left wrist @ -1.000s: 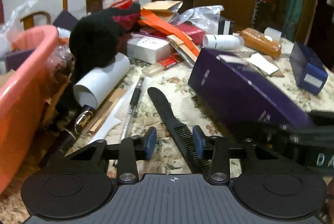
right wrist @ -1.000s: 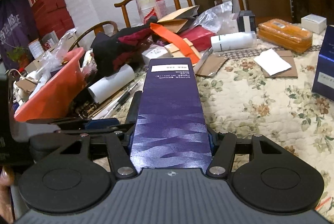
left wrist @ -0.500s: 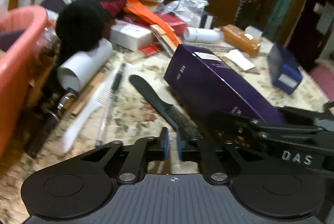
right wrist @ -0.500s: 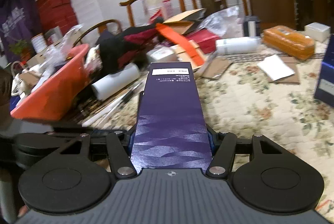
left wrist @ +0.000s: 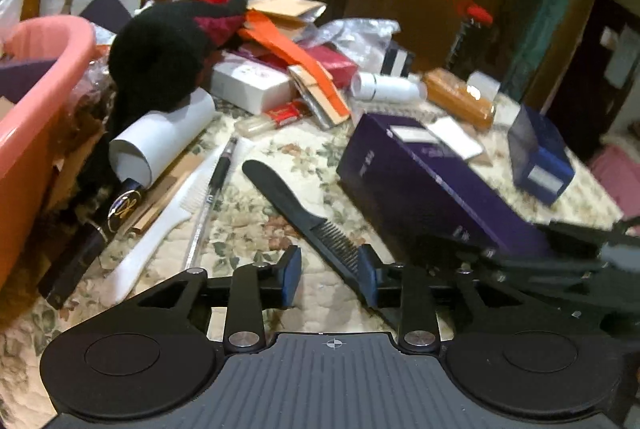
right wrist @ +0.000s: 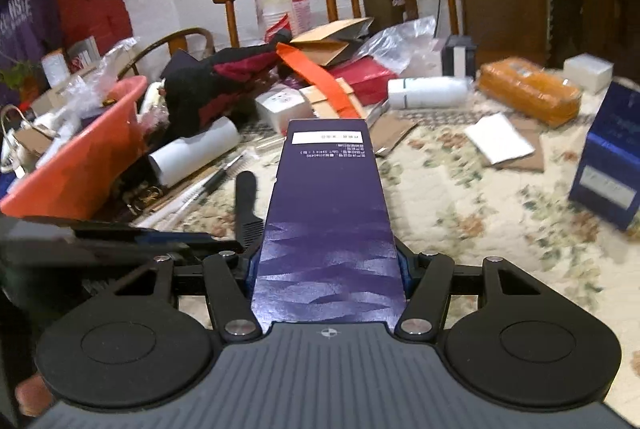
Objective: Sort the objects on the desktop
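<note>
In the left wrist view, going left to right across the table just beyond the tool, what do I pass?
Pink basin → white comb → pen → black comb → purple box → blue box.

Both wrist cameras sit low over the table (left wrist: pixel 256 217), tilted down and facing the chairs; both views share the purple box (left wrist: pixel 432 185), seemingly close.

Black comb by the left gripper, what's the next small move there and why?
Probably shift the left gripper slightly right to centre it on the black comb, then close. Its jaws are opening, and the comb's toothed end lies against the right finger rather than squarely between the pads. The right gripper holds the purple box.
</note>
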`<state>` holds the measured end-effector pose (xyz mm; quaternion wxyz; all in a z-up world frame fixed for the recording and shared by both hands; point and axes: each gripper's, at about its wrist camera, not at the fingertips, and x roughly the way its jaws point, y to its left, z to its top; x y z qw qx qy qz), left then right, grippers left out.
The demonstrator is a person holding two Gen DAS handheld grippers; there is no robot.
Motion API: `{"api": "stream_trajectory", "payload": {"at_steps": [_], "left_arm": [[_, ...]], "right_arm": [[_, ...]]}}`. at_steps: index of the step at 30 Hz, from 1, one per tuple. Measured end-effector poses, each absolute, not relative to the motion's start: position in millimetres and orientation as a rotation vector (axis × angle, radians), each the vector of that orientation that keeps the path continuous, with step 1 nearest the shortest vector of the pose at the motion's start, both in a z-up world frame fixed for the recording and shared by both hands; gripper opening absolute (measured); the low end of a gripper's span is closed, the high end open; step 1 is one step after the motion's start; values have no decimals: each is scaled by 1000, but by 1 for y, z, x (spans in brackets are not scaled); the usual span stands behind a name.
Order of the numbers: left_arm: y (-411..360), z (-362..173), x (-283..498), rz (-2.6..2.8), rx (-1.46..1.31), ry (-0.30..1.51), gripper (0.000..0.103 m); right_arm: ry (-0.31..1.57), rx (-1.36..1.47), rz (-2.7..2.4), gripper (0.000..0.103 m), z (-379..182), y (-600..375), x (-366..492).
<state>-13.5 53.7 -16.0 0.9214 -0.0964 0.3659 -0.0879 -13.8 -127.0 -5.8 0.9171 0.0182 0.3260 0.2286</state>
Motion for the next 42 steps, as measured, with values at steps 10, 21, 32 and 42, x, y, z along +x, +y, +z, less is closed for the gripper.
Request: {"api": "stream_trajectory", "payload": {"at_steps": [10,21,32,42], "left_arm": [[18,-23,2,-24,-118,815,55],[-10,-25,7,38,43,824,46],[16,-21,-17,31,30,804,19],[38,-22,-28,14,-52,762,19]], "right_arm": [[695,86,405,65,-8,-144,0],[719,154,419,65,-7,-157,8],[699,112,514,65,-5,-140,-7],[703,79,503,65,-7,-129,-15]]}}
